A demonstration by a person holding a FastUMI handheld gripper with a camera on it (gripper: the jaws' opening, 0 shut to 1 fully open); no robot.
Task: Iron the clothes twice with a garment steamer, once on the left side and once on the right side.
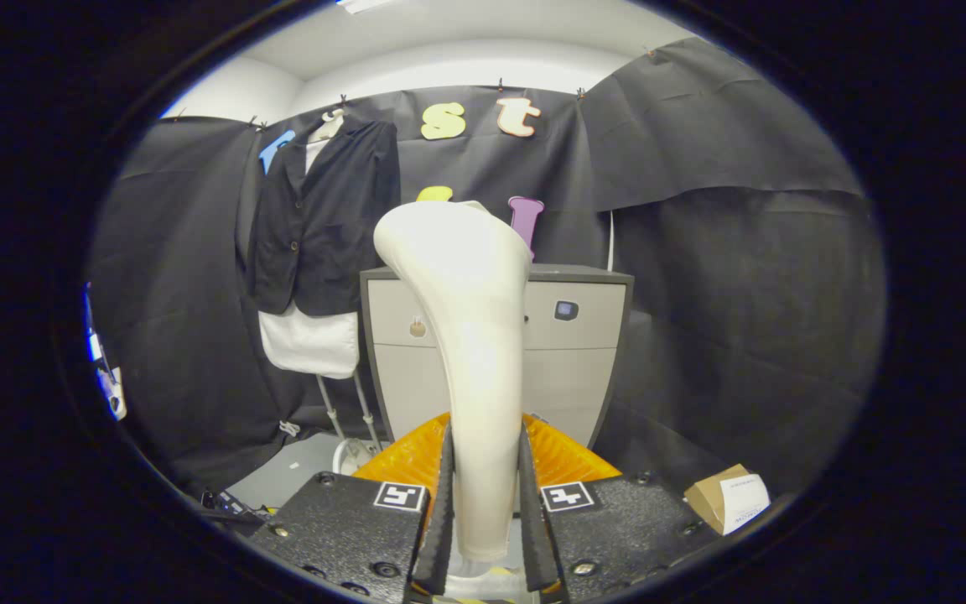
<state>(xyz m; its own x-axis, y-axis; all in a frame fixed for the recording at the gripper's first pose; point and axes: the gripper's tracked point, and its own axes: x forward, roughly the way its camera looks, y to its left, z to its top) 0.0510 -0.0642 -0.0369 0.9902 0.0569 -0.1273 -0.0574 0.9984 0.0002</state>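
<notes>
My gripper (485, 503) is shut on the handle of a cream-white garment steamer (470, 319), which rises upright between the fingers and bends to the left at its head. Beyond it, to the left, a black jacket (324, 222) hangs over a white shirt (311, 340) on a stand against the black cloth wall. The steamer head is well short of the clothes and points toward them. The steamer's face is hidden from me.
A grey cabinet (575, 335) with two drawer fronts stands straight ahead behind the steamer. The stand's thin white legs (349, 411) reach the floor below the shirt. A cardboard box (730, 497) lies low to the right.
</notes>
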